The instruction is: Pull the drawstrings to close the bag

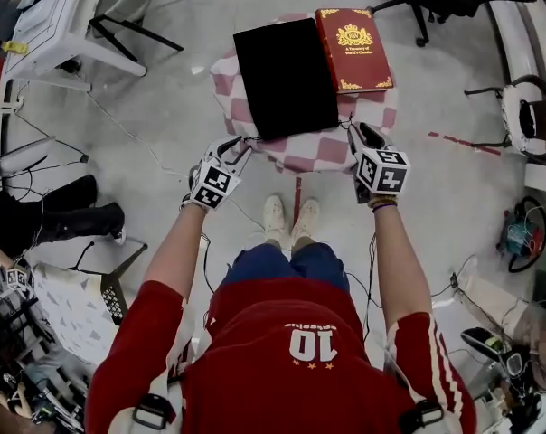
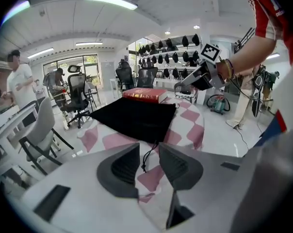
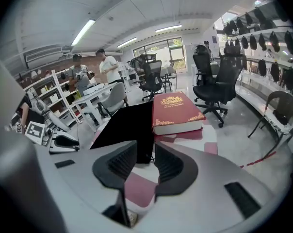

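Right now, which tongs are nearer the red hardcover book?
Right. The right tongs hang on the near side of the red hardcover book; the left tongs are across the black fabric bag from it, by its near-left corner.

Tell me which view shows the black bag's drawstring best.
The left gripper view: the drawstring trails from the black bag, framed by the open left gripper. The right gripper view shows only a faint cord at the bag's edge; the head view, none clearly.
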Action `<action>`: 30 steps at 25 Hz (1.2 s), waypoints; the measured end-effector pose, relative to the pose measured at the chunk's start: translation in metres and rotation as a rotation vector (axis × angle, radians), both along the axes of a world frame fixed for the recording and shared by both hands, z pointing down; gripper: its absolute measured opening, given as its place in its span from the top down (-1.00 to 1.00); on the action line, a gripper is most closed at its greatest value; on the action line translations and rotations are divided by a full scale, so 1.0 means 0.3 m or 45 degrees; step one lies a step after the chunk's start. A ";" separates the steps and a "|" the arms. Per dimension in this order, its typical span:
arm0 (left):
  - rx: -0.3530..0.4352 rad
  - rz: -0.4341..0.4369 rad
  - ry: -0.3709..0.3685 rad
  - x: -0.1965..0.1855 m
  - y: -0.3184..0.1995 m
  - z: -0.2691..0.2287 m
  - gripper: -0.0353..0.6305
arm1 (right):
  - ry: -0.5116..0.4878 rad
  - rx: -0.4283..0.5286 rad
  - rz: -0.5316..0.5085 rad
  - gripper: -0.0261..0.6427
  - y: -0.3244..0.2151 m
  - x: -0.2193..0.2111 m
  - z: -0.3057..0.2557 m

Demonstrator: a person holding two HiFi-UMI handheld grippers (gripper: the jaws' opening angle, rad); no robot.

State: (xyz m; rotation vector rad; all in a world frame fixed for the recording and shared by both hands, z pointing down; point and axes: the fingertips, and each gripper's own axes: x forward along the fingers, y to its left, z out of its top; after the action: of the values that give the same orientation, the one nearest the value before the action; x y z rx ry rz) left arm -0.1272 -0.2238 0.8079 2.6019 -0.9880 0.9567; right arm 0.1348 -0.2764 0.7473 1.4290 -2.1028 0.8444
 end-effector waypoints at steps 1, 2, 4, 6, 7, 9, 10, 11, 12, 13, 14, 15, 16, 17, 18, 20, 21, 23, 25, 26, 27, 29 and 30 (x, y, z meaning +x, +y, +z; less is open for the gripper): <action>-0.017 0.006 -0.025 -0.008 -0.002 0.029 0.52 | 0.002 -0.014 0.005 0.58 -0.004 0.001 0.019; -0.035 0.015 -0.049 -0.015 -0.004 0.058 0.52 | 0.003 -0.027 0.010 0.58 -0.007 0.002 0.035; -0.067 0.028 -0.084 -0.027 -0.008 0.109 0.52 | 0.003 -0.048 0.018 0.58 -0.015 0.001 0.063; -0.091 0.023 -0.096 -0.039 -0.019 0.152 0.52 | 0.006 -0.064 0.022 0.58 -0.024 -0.001 0.088; -0.103 0.017 -0.096 -0.043 -0.026 0.169 0.52 | 0.007 -0.072 0.024 0.58 -0.029 0.000 0.101; -0.128 0.009 -0.094 -0.044 -0.041 0.200 0.52 | 0.012 -0.088 0.033 0.58 -0.041 0.007 0.126; -0.140 0.010 -0.093 -0.041 -0.046 0.214 0.52 | 0.016 -0.094 0.039 0.58 -0.048 0.012 0.137; -0.150 0.015 -0.094 -0.038 -0.050 0.225 0.52 | 0.020 -0.098 0.044 0.58 -0.056 0.016 0.147; -0.158 0.021 -0.096 -0.034 -0.052 0.235 0.52 | 0.024 -0.102 0.050 0.58 -0.064 0.018 0.158; -0.166 0.027 -0.098 -0.032 -0.053 0.242 0.52 | 0.028 -0.107 0.057 0.58 -0.071 0.020 0.170; -0.173 0.030 -0.099 -0.030 -0.054 0.248 0.53 | 0.031 -0.114 0.067 0.58 -0.079 0.021 0.182; -0.180 0.028 -0.099 -0.028 -0.055 0.252 0.53 | 0.033 -0.122 0.077 0.58 -0.086 0.024 0.193; -0.187 0.024 -0.098 -0.024 -0.055 0.256 0.55 | 0.035 -0.129 0.087 0.58 -0.093 0.026 0.203; -0.193 0.021 -0.098 -0.020 -0.055 0.260 0.57 | 0.039 -0.136 0.095 0.58 -0.100 0.029 0.214; -0.201 0.019 -0.099 -0.017 -0.055 0.264 0.59 | 0.045 -0.144 0.102 0.58 -0.106 0.032 0.226; -0.215 0.017 -0.106 -0.010 -0.055 0.270 0.64 | 0.060 -0.167 0.113 0.58 -0.117 0.037 0.253; -0.221 0.017 -0.112 -0.008 -0.055 0.272 0.67 | 0.066 -0.183 0.120 0.58 -0.122 0.039 0.268; -0.229 0.015 -0.123 -0.007 -0.053 0.273 0.73 | 0.083 -0.217 0.128 0.58 -0.129 0.041 0.298; -0.236 0.016 -0.130 -0.005 -0.047 0.274 0.80 | 0.107 -0.242 0.127 0.58 -0.132 0.043 0.324; -0.240 0.014 -0.130 -0.007 -0.044 0.275 0.81 | 0.119 -0.248 0.125 0.58 -0.133 0.042 0.334; -0.243 0.011 -0.128 -0.011 -0.043 0.275 0.81 | 0.131 -0.252 0.124 0.58 -0.133 0.040 0.343; -0.244 0.005 -0.121 -0.018 -0.042 0.271 0.82 | 0.148 -0.254 0.129 0.58 -0.133 0.038 0.357; -0.242 0.003 -0.117 -0.021 -0.041 0.267 0.82 | 0.155 -0.254 0.136 0.58 -0.131 0.038 0.361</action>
State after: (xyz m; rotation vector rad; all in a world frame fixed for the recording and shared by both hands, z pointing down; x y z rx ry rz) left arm -0.1335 -0.2361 0.8879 2.4226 -0.8683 1.1218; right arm 0.1461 -0.3157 0.8556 1.4572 -1.8116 0.9538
